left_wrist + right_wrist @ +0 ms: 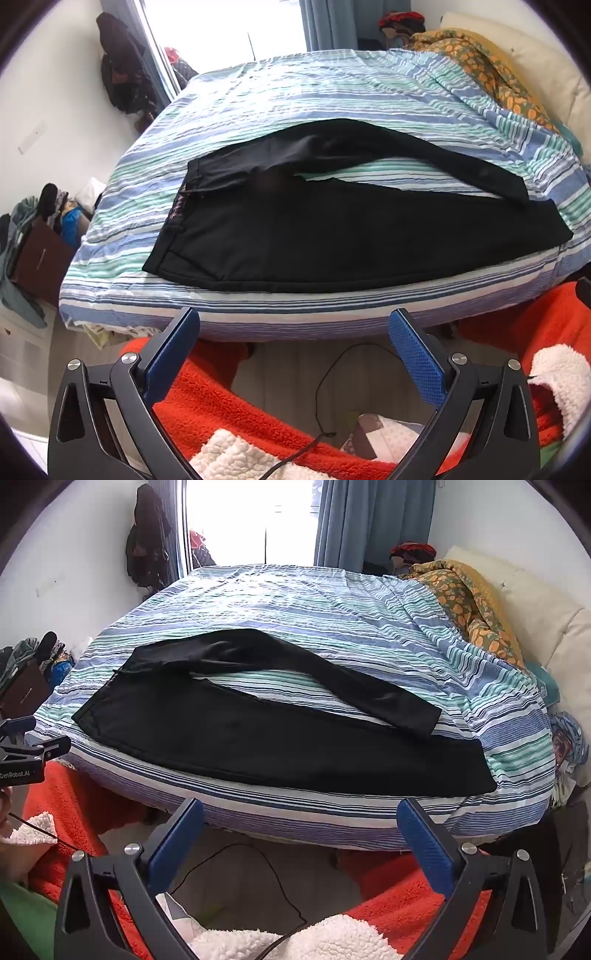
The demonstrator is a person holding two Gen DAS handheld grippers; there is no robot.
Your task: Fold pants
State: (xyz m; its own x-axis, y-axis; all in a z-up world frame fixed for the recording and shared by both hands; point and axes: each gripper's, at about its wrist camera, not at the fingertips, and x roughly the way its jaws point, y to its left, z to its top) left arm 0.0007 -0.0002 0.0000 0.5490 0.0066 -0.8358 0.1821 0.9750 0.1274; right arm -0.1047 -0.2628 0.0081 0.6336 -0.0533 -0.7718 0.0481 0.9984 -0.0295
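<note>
- The black pants (pixel 332 236) lie spread flat on the bed (pixel 295 96), along its near edge, on the striped blue, green and white sheet (pixel 332 602).
- The waistband (pixel 173 221) points toward the bed's left edge; the cuffs point toward the right edge.
- The near leg (pixel 332 760) runs parallel to the near edge and comes close to it without hanging over.
- The far leg (pixel 351 686) bows away toward the middle of the bed, leaving a wedge of striped sheet showing between the two legs; its cuff (pixel 424 720) comes back to lie on or just against the near leg near the right end.
- The left tongs (pixel 293 326) are released, blue fingers spread wide, held in front of the near edge and well apart from the pants, holding nothing.
- The right tongs (pixel 301 816) are likewise released and wide apart, in front of the near edge toward the cuff end, touching no cloth.
- In the right wrist view the left tongs (pixel 33 751) show at the left border, beside the bed's near left corner.
- An orange-patterned blanket (pixel 465 594) is bunched along the bed's far right edge, next to cream pillows (pixel 546 620).
- Red fleece fabric (pixel 207 398) with white fluffy trim and a black cable (pixel 258 867) lie below the near edge, under both tongs.
</note>
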